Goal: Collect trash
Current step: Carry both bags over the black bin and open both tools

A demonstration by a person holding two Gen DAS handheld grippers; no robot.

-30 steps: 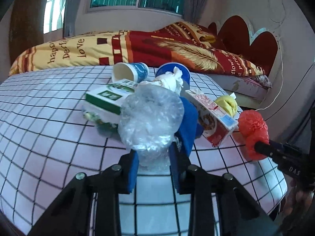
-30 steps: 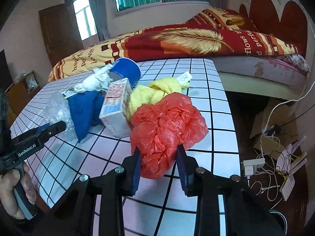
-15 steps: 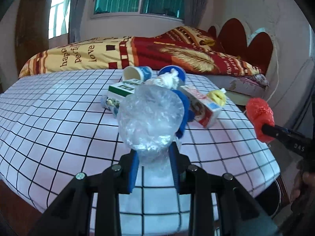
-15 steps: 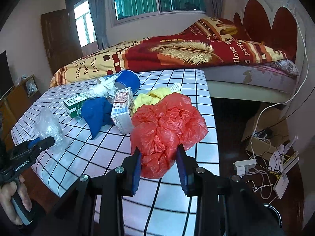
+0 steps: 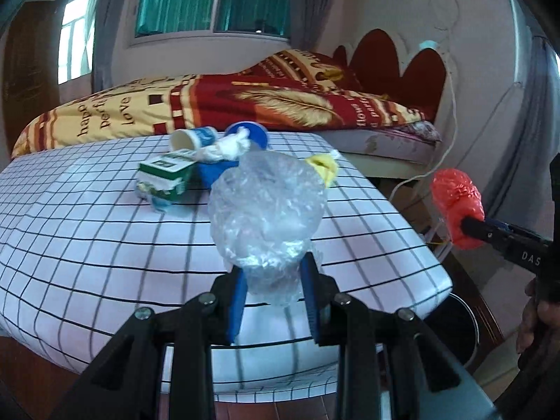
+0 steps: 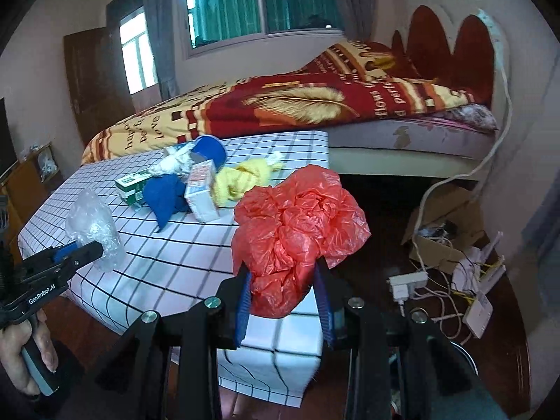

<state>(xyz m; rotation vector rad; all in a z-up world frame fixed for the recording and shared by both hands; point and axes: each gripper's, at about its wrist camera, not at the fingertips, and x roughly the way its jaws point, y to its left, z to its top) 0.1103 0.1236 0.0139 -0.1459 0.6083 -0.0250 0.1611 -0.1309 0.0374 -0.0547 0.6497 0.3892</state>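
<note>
My left gripper (image 5: 274, 285) is shut on a crumpled clear plastic bag (image 5: 266, 217), held above the near edge of the checked table (image 5: 87, 245). My right gripper (image 6: 285, 290) is shut on a crumpled red plastic bag (image 6: 297, 231), held off the table's right corner. The red bag also shows in the left wrist view (image 5: 455, 206), and the clear bag in the right wrist view (image 6: 92, 227). On the table lie a green box (image 5: 164, 178), a white cup (image 5: 192, 138), a blue cloth (image 6: 164, 197), a milk carton (image 6: 201, 192), a yellow rag (image 6: 241, 178), a blue cup (image 6: 210, 148) and white tissue (image 5: 225, 150).
A round dark bin (image 5: 451, 325) stands on the floor beside the table's right corner. A bed (image 6: 280, 105) with a red and yellow blanket is behind the table. A cardboard box (image 6: 444, 234), a power strip (image 6: 407, 283) and cables lie on the floor at right.
Both grippers have pulled back from the trash pile and risen, each carrying its bag. The table edge and the floor beside it have come into view.
</note>
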